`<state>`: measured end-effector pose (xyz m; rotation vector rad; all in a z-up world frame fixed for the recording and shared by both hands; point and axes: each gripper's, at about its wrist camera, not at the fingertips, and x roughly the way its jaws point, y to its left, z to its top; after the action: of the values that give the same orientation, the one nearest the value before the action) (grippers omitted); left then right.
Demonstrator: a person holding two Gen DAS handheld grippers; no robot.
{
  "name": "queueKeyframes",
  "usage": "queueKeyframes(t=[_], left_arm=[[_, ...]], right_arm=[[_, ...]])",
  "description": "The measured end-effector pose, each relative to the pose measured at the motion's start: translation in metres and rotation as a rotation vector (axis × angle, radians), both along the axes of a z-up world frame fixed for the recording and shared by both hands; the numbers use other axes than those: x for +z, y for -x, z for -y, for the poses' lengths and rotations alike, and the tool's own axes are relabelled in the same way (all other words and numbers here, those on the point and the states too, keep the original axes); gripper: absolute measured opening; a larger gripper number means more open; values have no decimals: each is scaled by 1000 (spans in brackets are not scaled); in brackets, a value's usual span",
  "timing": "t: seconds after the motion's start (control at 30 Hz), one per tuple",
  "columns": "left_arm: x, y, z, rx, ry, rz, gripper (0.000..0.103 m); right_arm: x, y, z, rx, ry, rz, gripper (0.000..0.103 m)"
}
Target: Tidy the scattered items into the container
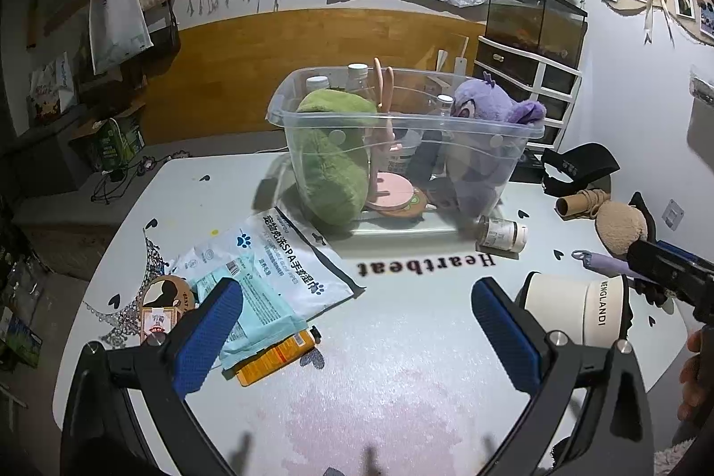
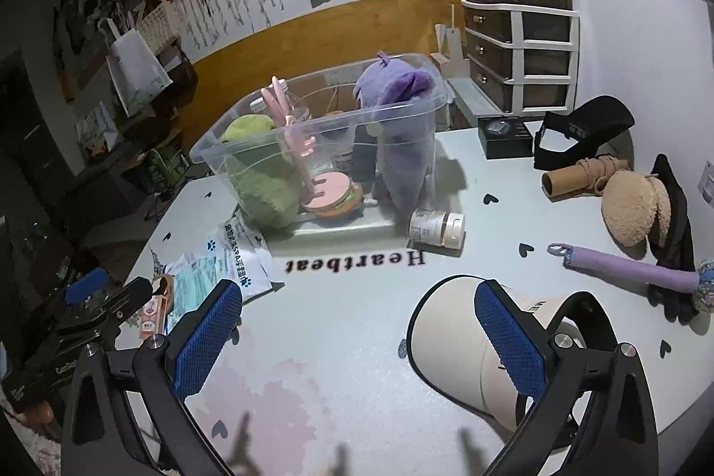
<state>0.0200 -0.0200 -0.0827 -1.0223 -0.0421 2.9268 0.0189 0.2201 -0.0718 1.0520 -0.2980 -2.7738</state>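
Hovering wide open and empty, the right gripper (image 2: 359, 335) nears the cream cup (image 2: 459, 346) — light, rigid, slippery — best pinched across its rim.

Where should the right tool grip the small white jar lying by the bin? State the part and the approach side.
Grip the small white jar across its round body, coming down from above. It lies on its side on the table, lid toward the right, just clear of the clear bin, so a fingertip fits on each long side. The right tool is open.
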Motion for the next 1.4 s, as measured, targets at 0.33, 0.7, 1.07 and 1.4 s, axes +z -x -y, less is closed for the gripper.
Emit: queueKeyframes(t=[0.33, 0.7, 1.07, 1.4], left_arm=[[-8, 14, -21, -46, 11, 36, 103], [-17, 39, -64, -149, -17, 99, 103], [-35, 70, -107, -202, -19, 180, 103], [-48, 98, -126, -185, 21, 227, 103]], right_arm=[[-9, 10, -20, -48, -4, 46, 103], [-23, 23, -65, -122, 42, 110, 103], [-47, 47, -115, -199, 92, 196, 102], [-93, 124, -190, -337, 151, 339, 77]])
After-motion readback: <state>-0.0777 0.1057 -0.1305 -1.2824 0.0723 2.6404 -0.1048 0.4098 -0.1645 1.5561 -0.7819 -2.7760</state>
